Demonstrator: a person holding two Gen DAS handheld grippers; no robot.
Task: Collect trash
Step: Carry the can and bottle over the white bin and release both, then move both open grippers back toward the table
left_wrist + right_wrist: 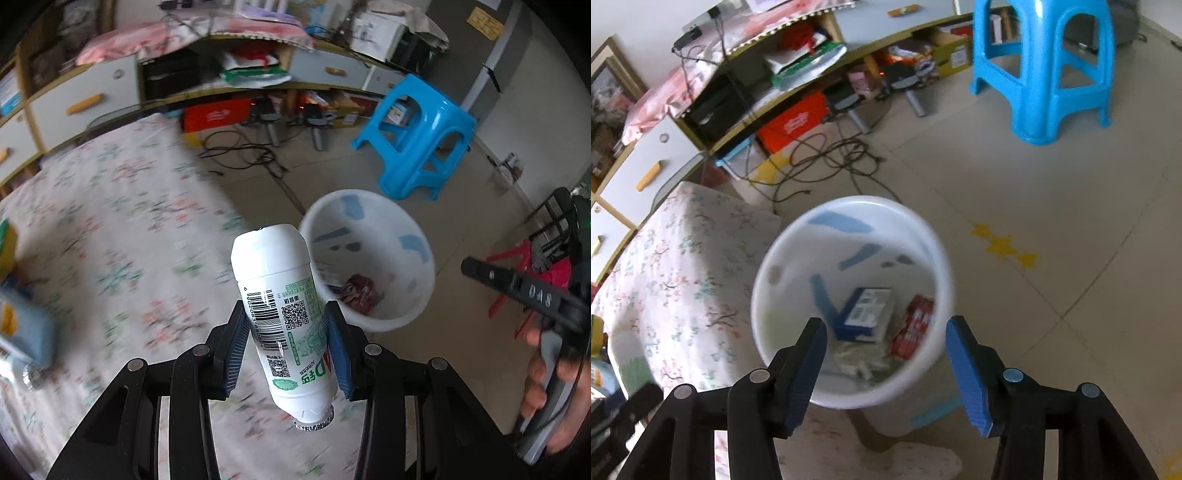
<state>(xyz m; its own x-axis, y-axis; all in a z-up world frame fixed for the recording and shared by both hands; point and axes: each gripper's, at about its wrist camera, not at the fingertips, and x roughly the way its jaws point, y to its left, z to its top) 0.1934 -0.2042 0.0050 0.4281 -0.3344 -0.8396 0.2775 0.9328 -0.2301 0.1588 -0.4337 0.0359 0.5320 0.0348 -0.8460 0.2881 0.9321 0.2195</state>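
Observation:
My left gripper [286,332] is shut on a white plastic bottle [282,310] with a green label and barcode, held cap-down above the floral cloth. The white trash bin [417,302] stands on the floor just right of the bottle and holds a red wrapper [360,291]. In the right wrist view my right gripper [886,350] is open and empty, hovering over the bin [768,295]. Inside lie a blue-and-white box [866,314], a red packet [914,328] and crumpled clear wrapping [860,360]. The right gripper also shows at the left wrist view's right edge [517,288].
A table with floral cloth [110,229] lies left of the bin, with a blue pack [22,332] at its left edge. A blue plastic stool [417,136] stands on the tiled floor beyond. Cables [827,155] and a cluttered low cabinet [92,96] are at the back.

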